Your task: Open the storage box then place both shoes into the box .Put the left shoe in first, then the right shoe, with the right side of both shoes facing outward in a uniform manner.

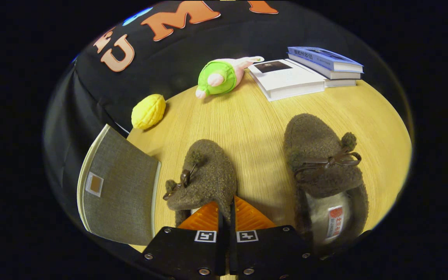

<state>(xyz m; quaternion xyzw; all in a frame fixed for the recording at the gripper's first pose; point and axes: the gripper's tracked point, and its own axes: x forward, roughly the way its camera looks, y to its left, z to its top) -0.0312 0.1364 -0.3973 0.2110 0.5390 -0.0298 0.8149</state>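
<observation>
Two brown fleece shoes with bow laces lie on the round wooden table (255, 116), toes pointing away from me. The left shoe (206, 177) is right at my fingers. My gripper (226, 217) is shut on its heel rim, with a thin strip of the fleece collar pinched between the two pads, and the fingers hide its opening. The right shoe (321, 163) lies apart to the right of the fingers, its lined inside and label showing. The grey fabric storage box (119, 186) stands at the table's left edge beside the left shoe, showing a flat grey panel with a cream rim and a tan patch.
Beyond the shoes a yellow lemon-shaped toy (148, 112) and a green and pink plush toy (221, 76) lie near the far edge. At the far right are an open white book (290, 77) and a stack of two closed books (325, 62). Bare wood lies between the shoes.
</observation>
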